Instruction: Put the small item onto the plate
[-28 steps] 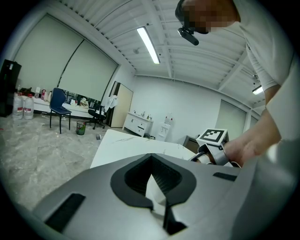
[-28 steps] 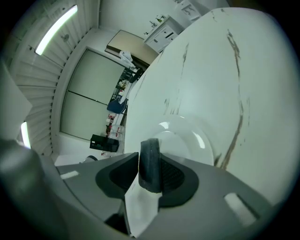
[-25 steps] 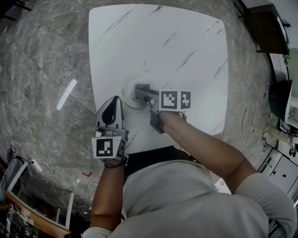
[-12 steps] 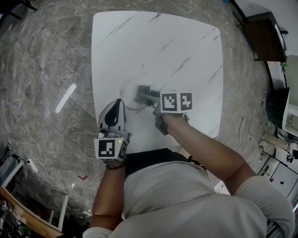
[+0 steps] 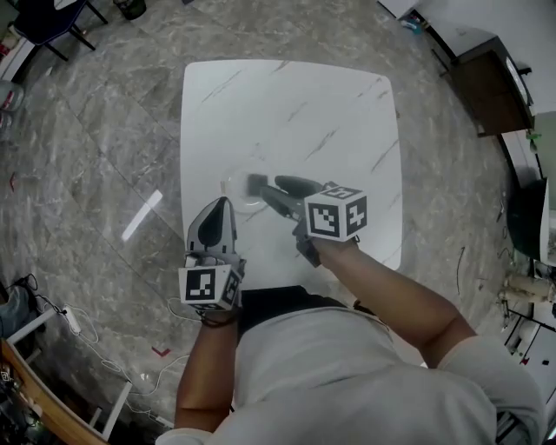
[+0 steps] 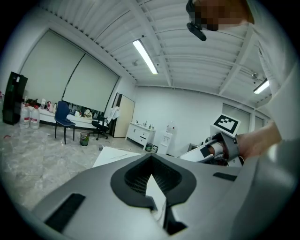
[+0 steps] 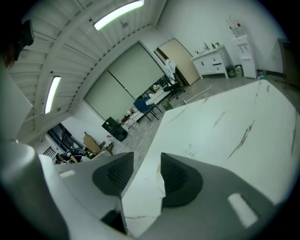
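Note:
A small grey block [image 5: 257,184] lies on the round pale plate [image 5: 234,193] near the front left of the white table [image 5: 330,113]. My right gripper [image 5: 280,191] hangs just right of the plate with its jaws apart. They have just been closing a little, and only table shows between them [image 7: 143,161]. My left gripper [image 5: 217,209] is held shut in front of the plate and grips nothing [image 6: 151,161]. The plate and block are outside both gripper views. The right gripper's marker cube [image 6: 227,124] shows in the left gripper view.
Grey stone floor [image 5: 95,130] surrounds the table. A dark cabinet [image 5: 491,74] stands at the far right and a chair [image 5: 48,26] at the far left. The person's body stands at the table's near edge [image 5: 287,291].
The right gripper has drawn back from the plate, risen and rolled, leaving the grey block on the plate. The left gripper has risen too.

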A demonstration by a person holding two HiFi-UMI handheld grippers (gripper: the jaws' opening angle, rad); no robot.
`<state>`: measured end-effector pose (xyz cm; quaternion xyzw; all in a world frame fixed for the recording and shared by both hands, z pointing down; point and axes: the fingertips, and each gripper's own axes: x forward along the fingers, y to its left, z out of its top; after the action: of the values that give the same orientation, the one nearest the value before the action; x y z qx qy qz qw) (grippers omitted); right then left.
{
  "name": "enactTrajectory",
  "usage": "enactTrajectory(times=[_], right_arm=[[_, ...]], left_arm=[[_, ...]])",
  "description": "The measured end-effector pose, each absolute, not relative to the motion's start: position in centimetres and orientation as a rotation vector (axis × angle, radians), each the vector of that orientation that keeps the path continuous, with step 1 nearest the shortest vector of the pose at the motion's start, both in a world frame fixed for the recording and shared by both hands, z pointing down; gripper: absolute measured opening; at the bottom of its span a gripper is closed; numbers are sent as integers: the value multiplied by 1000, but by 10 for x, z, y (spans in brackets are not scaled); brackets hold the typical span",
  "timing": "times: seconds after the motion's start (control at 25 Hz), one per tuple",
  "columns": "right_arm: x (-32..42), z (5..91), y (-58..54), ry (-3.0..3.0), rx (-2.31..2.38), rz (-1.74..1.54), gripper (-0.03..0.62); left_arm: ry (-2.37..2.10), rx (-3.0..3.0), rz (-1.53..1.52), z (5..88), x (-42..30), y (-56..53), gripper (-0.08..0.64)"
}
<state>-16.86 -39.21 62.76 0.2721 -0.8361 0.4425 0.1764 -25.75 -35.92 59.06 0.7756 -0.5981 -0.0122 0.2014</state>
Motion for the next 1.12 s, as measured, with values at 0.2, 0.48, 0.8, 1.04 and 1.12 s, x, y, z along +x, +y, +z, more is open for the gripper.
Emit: enactTrajectory(times=[0.2,0.48,0.8,1.04,1.12], right_arm=[[-140,526,-357,-2617,691,1084,67],[-90,360,-300,-3001,578,540,3],[-34,249,-238,-3148,580,262,2],[-2,214,-217,-3185,600,118,2],[0,206,-212,-3195,600,97,2]], left_arm=[[-1697,2235,-63,505,-219,-335,5],[-1712,2393,-97,367,-150,-294,5],[-1782,2491,-139,244,-79,-236,5],[-1861,2538,-158,207,-51,-212,5],[-1874,2545,-160,202,-48,-206,5]])
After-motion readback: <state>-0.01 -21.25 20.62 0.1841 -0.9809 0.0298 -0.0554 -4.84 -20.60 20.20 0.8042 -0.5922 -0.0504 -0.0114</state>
